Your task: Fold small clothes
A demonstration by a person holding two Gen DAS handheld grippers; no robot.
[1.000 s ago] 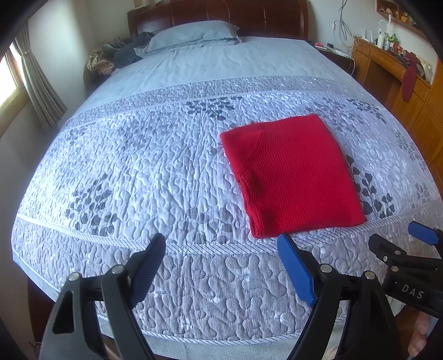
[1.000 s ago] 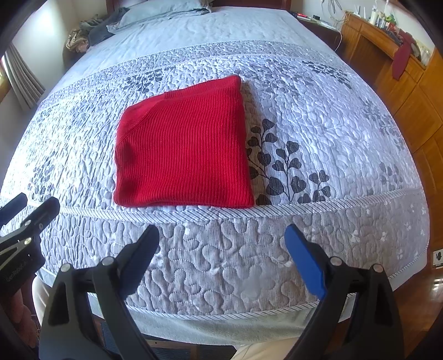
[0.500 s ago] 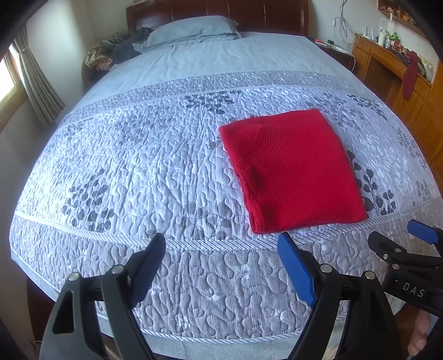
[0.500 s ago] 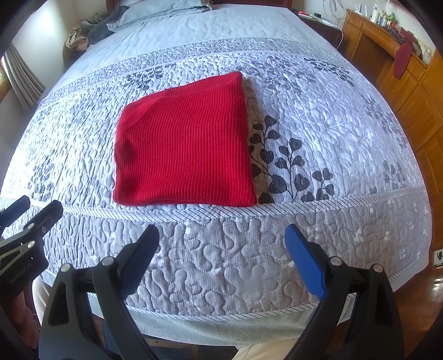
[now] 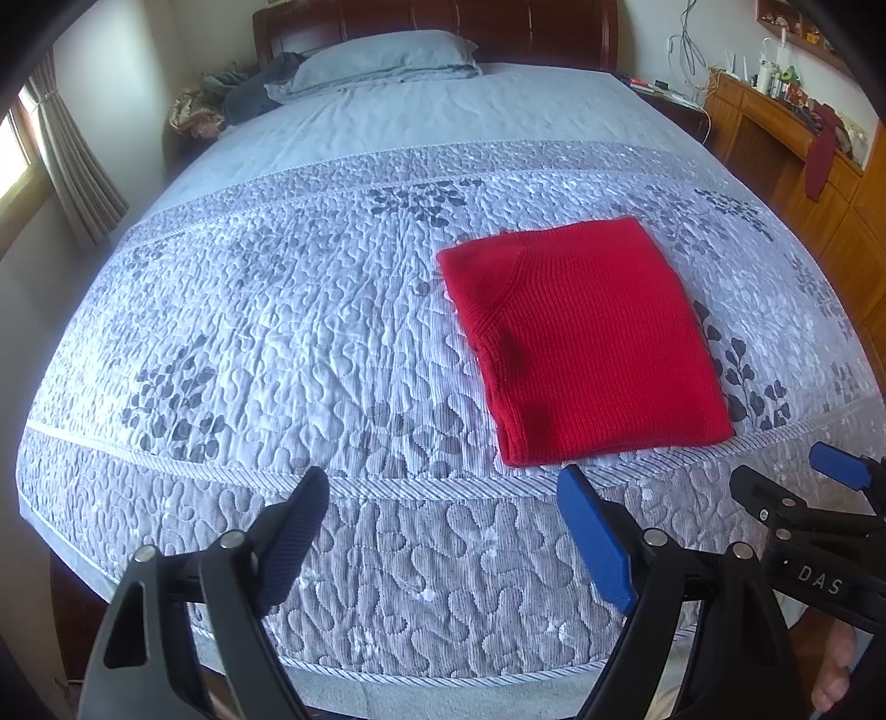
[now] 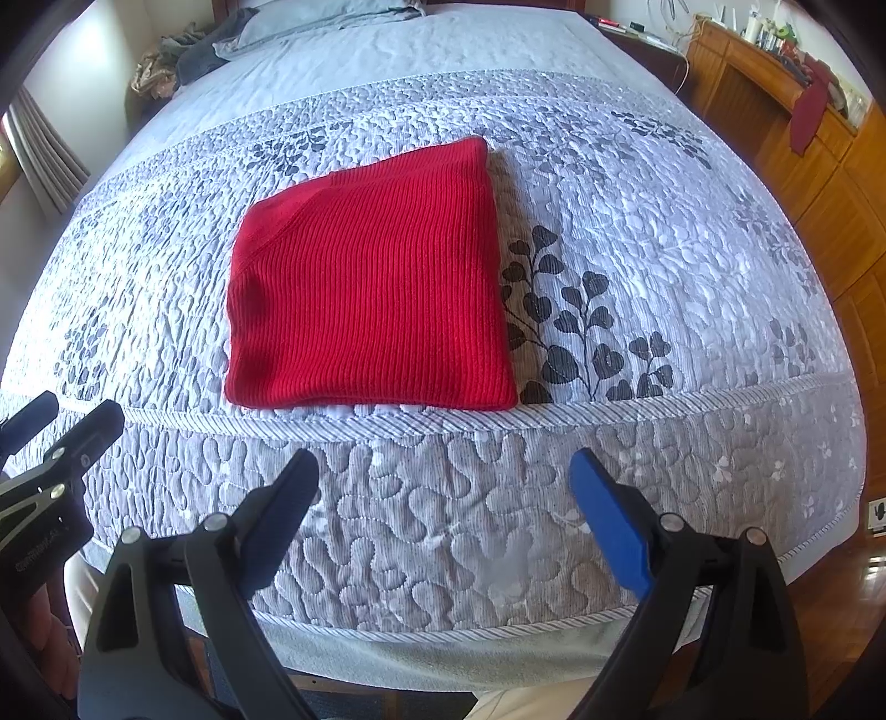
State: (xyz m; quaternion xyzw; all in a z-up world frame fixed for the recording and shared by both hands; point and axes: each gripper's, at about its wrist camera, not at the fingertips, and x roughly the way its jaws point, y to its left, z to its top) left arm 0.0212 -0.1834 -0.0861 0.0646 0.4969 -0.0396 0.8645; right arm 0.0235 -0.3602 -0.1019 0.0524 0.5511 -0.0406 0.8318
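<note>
Soft, light and floppy by the look of it, the folded red sweater (image 6: 368, 282) lies ahead of both wide, empty claws, left claw (image 5: 443, 540) and right claw (image 6: 446, 512); pinch a near corner.

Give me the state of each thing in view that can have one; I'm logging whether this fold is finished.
red sweater: folded into a flat rectangle, lying on the quilt, nothing gripping it.
left gripper: open, empty, hovering short of the sweater's near edge.
right gripper: open, empty, hovering over the quilt's border.
quilt: spread flat over the bed.
pillow: lying at the headboard end.
</note>
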